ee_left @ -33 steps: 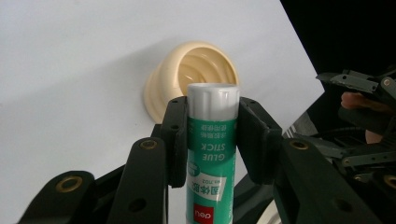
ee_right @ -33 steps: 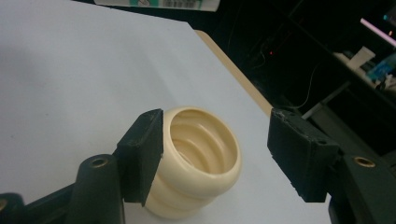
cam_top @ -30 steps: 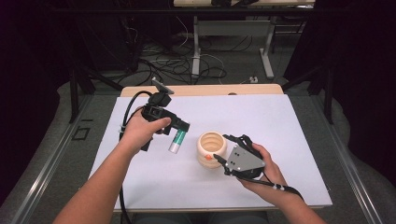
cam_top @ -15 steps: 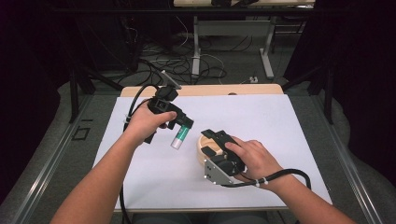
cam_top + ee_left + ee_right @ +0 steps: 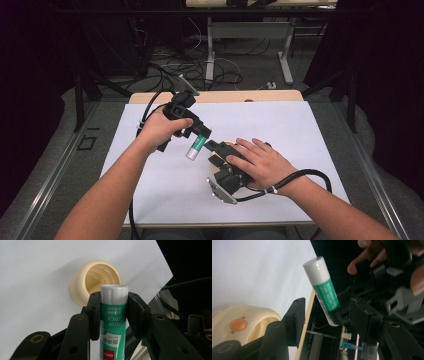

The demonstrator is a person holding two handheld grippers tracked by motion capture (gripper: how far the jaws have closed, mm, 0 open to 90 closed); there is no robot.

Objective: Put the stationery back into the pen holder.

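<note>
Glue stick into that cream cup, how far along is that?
Done: the left gripper has the glue stick clamped and lifted. In hand: it points at the cream cup; the right gripper, open, sits beside the cup. Left, judging by that aim: dropping it in.

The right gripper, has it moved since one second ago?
Yes. In the high view the right gripper has gone left and away from the person across the white table, and now covers the cream cup, near the glue stick.
</note>
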